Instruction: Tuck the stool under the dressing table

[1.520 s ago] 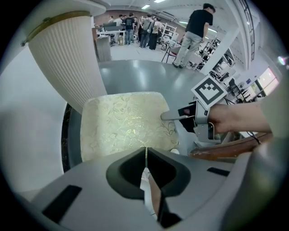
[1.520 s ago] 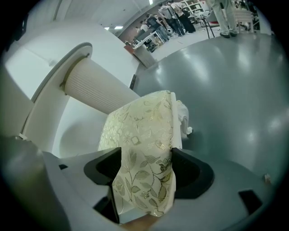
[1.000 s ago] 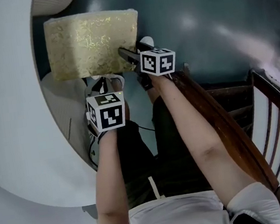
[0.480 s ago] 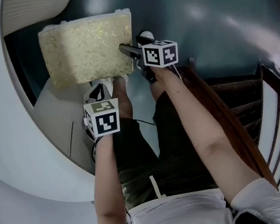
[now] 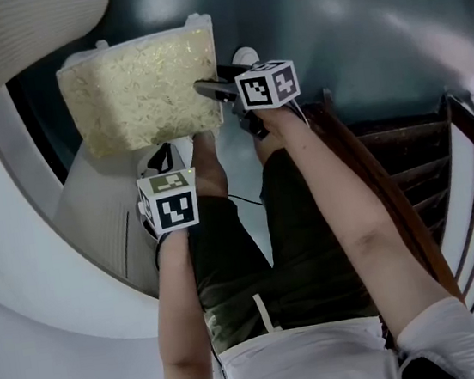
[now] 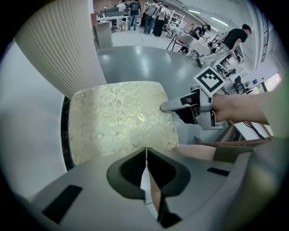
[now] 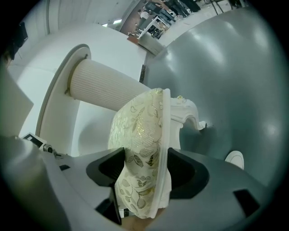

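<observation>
As right gripper [image 5: 205, 88], just closing, clamps stool [image 5: 137, 86] edge, left gripper [image 6: 146, 158] pressed together

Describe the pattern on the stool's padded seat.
A cream fabric stool seat with gold leaf motif; clearest in the left gripper view.

In the head view the cream stool with the gold leaf-patterned cushion [image 5: 142, 93] shows little but its seat; its legs lie almost wholly hidden beneath. The left gripper [image 6: 146, 155] has its jaws hidden there under its marker cube [image 5: 170, 203]. The white curved tabletop [image 5: 24, 282] runs off the left and bottom edges, and the ribbed white column [image 5: 34, 29] off the top. The dark brown wooden chair [image 5: 409, 177] is cut by the right edge. People [image 6: 149, 11] far back in the left gripper view are too small to make out.
</observation>
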The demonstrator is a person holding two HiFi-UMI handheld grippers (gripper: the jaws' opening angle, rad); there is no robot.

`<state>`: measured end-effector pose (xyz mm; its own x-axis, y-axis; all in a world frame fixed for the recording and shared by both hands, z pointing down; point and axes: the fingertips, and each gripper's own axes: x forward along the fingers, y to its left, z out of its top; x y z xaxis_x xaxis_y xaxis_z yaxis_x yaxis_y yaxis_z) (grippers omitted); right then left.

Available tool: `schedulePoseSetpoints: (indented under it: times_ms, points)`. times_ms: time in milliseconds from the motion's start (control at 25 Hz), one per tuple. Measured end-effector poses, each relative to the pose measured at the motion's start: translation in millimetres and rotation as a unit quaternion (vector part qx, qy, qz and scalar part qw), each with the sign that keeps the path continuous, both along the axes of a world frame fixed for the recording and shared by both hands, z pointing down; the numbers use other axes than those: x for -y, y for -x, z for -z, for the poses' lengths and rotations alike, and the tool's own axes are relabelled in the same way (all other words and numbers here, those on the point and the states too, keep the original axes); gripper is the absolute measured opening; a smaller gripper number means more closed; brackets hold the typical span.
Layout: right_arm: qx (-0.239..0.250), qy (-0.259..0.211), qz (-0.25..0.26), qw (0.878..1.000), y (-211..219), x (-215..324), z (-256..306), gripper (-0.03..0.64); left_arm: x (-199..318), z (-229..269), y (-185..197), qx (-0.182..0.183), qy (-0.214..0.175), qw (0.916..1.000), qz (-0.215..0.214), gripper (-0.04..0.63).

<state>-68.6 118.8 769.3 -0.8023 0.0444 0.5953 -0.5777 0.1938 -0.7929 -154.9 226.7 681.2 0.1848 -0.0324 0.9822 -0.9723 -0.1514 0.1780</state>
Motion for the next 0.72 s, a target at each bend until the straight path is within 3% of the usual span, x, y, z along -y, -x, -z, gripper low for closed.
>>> schedulePoseSetpoints:
  times_ms: [720]
  points:
    - [0.002,0.028,0.007,1.0,-1.8,-0.3,3.6,0.293,20.5,10.1,-17.3,0.01,0.013,0.9998,0.012,0.009]
